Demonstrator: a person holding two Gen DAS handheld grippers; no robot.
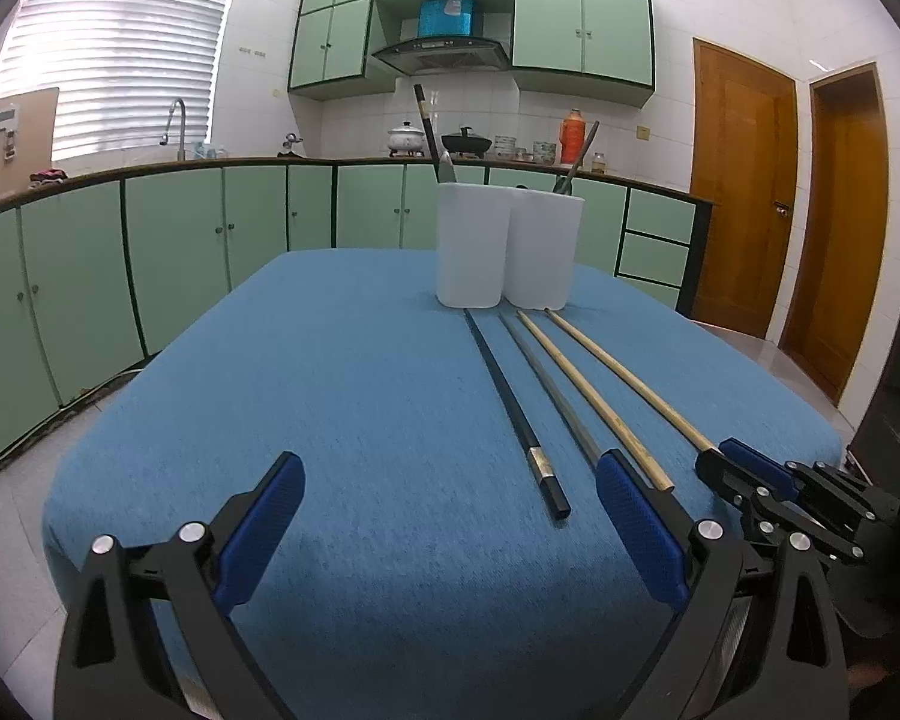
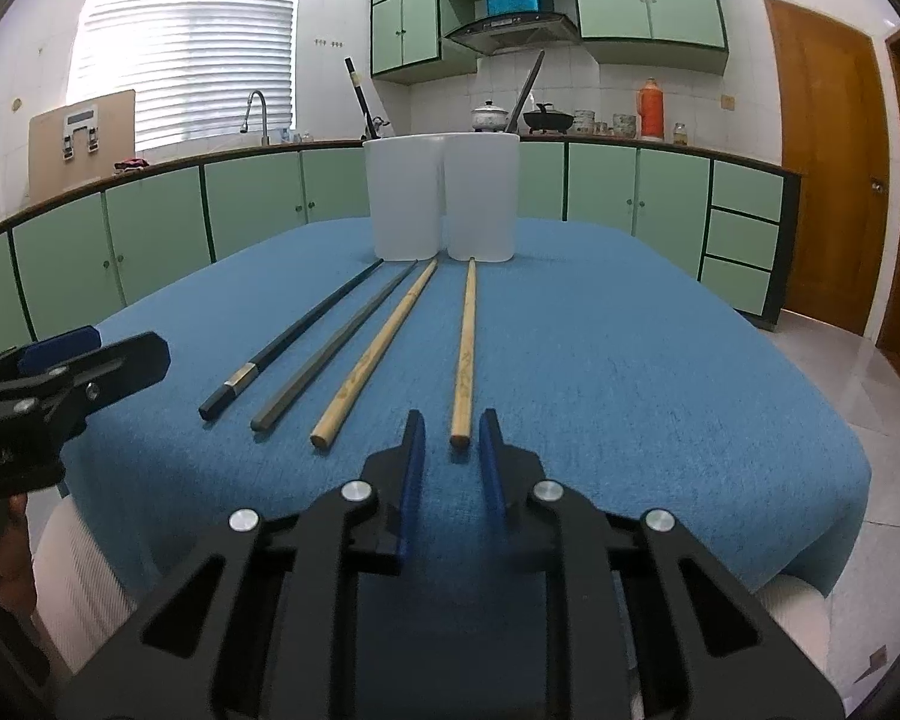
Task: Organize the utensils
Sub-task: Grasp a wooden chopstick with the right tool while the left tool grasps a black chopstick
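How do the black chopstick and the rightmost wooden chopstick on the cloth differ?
The black chopstick is dark with a silver band near its butt; the rightmost wooden chopstick is plain pale tan. The black one looks square-ended, the wooden one round. The right gripper lines up with the wooden one only. Both lie flat on the blue cloth.

walls: white tile (image 1: pixel 354 120) | cabinets: green (image 1: pixel 174 234) | window: bright blinds (image 1: pixel 120 48) | doors: wood (image 1: pixel 744 180) | floor: pale tile (image 2: pixel 834 372)
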